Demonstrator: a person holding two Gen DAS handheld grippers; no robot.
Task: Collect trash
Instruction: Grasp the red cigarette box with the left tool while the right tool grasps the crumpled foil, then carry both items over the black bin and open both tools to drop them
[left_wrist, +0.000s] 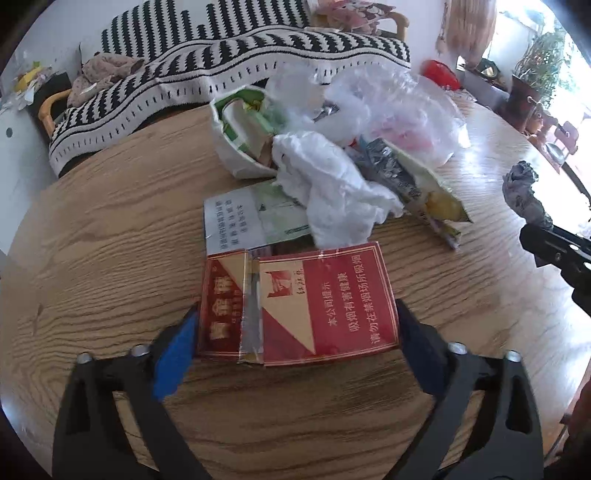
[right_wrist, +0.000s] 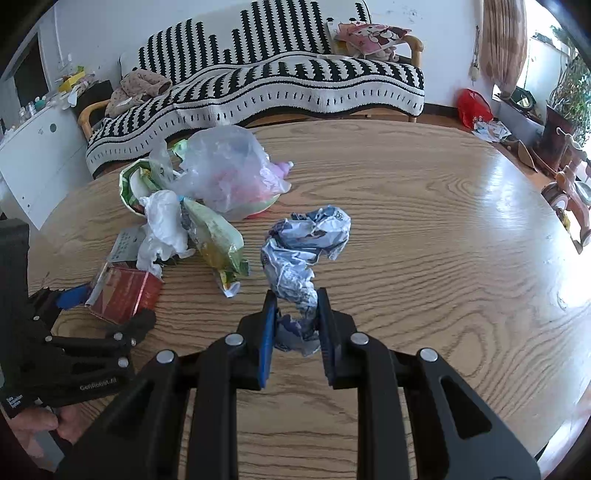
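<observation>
We pinch a crumpled printed wrapper (right_wrist: 306, 254) in our right gripper (right_wrist: 295, 325), while our left gripper (left_wrist: 295, 332) stands spread around a torn red cigarette pack (left_wrist: 306, 302), apparently just touching its sides. The flattened pack may slip or buckle if squeezed; the wrapper's loose tail could snag. The trash heap (right_wrist: 207, 184) lies at ten o'clock on the wood-grain table (right_wrist: 443, 229); a striped sofa (right_wrist: 295, 81) stands behind.
</observation>
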